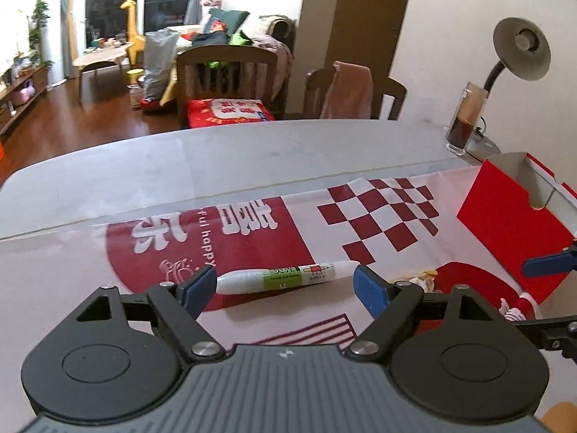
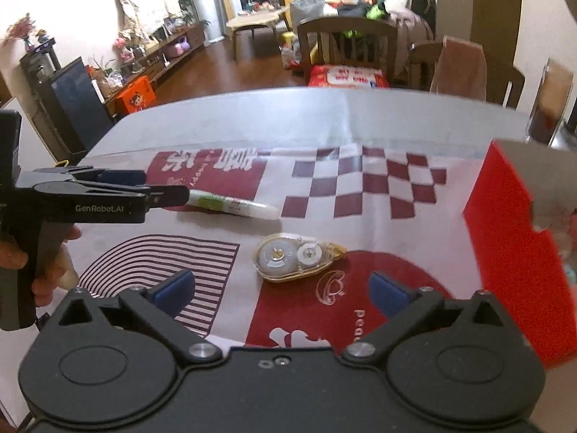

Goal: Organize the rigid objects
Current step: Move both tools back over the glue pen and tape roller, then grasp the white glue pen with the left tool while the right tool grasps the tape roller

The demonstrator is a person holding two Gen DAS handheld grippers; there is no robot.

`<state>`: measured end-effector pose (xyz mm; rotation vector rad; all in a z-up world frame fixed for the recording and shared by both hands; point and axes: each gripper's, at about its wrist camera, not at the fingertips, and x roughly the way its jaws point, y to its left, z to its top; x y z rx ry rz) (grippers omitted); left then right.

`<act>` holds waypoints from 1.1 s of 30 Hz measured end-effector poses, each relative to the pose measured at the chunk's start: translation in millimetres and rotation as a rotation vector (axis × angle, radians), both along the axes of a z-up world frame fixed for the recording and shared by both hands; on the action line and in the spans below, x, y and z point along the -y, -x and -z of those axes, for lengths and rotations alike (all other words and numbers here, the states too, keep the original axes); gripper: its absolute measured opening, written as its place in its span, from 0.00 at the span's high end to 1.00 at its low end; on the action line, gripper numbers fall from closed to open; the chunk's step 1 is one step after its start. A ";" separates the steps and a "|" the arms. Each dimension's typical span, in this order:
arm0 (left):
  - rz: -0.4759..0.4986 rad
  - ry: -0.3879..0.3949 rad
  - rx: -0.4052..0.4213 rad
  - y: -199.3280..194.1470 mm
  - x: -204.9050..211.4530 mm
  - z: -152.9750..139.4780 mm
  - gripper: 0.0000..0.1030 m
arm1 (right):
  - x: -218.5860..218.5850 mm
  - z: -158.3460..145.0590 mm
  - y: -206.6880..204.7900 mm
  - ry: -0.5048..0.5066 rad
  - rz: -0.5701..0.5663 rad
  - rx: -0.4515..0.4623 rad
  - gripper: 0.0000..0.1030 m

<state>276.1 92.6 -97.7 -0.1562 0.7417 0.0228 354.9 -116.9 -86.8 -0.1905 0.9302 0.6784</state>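
A white glue pen (image 1: 285, 276) with a green label lies crosswise on the printed cloth. My left gripper (image 1: 285, 287) is open, and the pen sits between and just beyond its blue pads (image 1: 198, 288), touching neither. In the right wrist view the pen (image 2: 234, 207) sits at the tips of the left gripper (image 2: 164, 187). A clear correction tape dispenser (image 2: 295, 258) rests just ahead of my open right gripper (image 2: 283, 288), which holds nothing. One of the right gripper's fingers (image 1: 548, 263) shows at the right edge of the left wrist view.
An open red cardboard box (image 1: 512, 223) (image 2: 512, 238) stands on the right of the table. A glass of dark drink (image 1: 465, 119) and a desk lamp (image 1: 523, 50) are at the far right corner. Two chairs (image 1: 227, 79) stand beyond the far edge. A hand (image 2: 47, 270) holds the left gripper's handle.
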 end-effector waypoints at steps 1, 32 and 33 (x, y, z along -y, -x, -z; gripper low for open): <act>0.015 -0.002 -0.005 -4.0 -1.3 3.6 0.19 | -3.0 4.3 -2.2 0.008 0.007 -0.012 0.00; 0.388 -0.130 -0.087 -67.2 -3.8 64.4 0.28 | -47.7 62.2 -35.9 0.103 -0.025 -0.113 0.05; 0.384 -0.130 -0.087 -66.5 -4.6 63.9 0.32 | -48.7 61.7 -37.3 0.101 -0.022 -0.113 0.05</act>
